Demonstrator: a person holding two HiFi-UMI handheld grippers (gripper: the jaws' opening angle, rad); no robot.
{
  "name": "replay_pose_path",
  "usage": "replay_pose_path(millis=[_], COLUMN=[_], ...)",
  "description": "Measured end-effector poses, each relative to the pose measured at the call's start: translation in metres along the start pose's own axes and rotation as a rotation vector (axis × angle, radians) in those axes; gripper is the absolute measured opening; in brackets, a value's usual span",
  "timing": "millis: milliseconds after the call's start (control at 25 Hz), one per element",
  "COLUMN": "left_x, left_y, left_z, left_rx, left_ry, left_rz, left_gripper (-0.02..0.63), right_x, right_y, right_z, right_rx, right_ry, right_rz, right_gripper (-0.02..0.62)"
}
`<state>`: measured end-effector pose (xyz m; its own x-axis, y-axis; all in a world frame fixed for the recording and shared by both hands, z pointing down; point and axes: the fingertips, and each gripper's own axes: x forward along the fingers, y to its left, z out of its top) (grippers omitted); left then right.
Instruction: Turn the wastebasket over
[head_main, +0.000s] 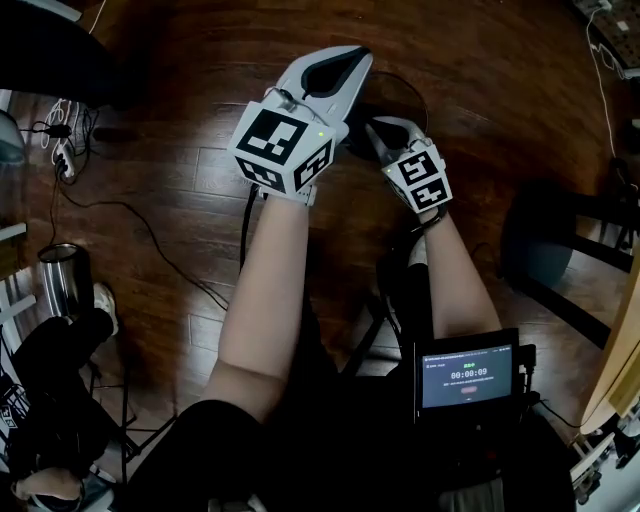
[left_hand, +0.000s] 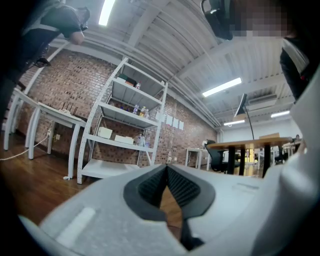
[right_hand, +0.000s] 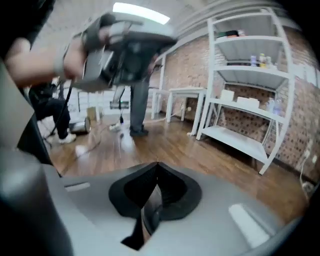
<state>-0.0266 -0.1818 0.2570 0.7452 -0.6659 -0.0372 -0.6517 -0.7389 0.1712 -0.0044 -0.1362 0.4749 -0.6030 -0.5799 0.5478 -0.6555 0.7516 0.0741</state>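
The right gripper is pressing its jaws together, the dark pads meeting at their tips. Its own view is showing a thin, glossy dark sliver caught between them lower down, which looks like the wall or rim of the wastebasket, though so little of it is showing that I cannot be sure how much of the edge the pads are covering. From the head view this gripper is sitting to the right of the other one and angling downward. Just past its tips a faint curved line and a dark mass are showing against the wooden floor, and that is where the basket appears to be, close in front of the person's knees. The left gripper is also holding its jaws shut. The ribbed pads are touching at the tip, only bare floor is showing through the narrow gap beneath them, and nothing is caught there. It is pointing level, out toward a white shelving unit standing against a brick wall. In the head view it is riding beside the right gripper, the two close together but not touching.
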Motion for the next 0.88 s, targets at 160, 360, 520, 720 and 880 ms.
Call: replay_pose_path(millis=[160, 360, 520, 720, 880], left_x=[0.001, -0.005, -0.022, -0.038, -0.047], left_y=[-0.021, -0.056, -0.065, -0.075, -0.088], left_z=[-0.002, -0.019, -0.046, -0.058, -0.056], left_rx=[-0.017, 0.058, 0.151, 0.126, 0.135], left_ry=[-0.006, 0.068, 0.179, 0.185, 0.175], left_rz=[-0.022, -0.081, -0.105, -0.107, -0.124], left_gripper=[0.003, 0.003, 0.003, 0.003, 0.003], right_x=[-0.055, -0.113, -0.139, -0.155, -0.165], right_y=[-0.020, -0.028, -0.027, -0.012, -0.001], right_z=[0.059, 0.100, 0.120, 0.117, 0.115], right_rx=[0.255, 0.328, 0.314, 0.271, 0.247], right_ry=[-0.298, -0.482, -0.585, -0.600, -0.592], right_rz=[-0.014, -0.041, -0.077, -0.066, -0.071], right_gripper=[0.009, 0.009, 0.009, 0.009, 0.009])
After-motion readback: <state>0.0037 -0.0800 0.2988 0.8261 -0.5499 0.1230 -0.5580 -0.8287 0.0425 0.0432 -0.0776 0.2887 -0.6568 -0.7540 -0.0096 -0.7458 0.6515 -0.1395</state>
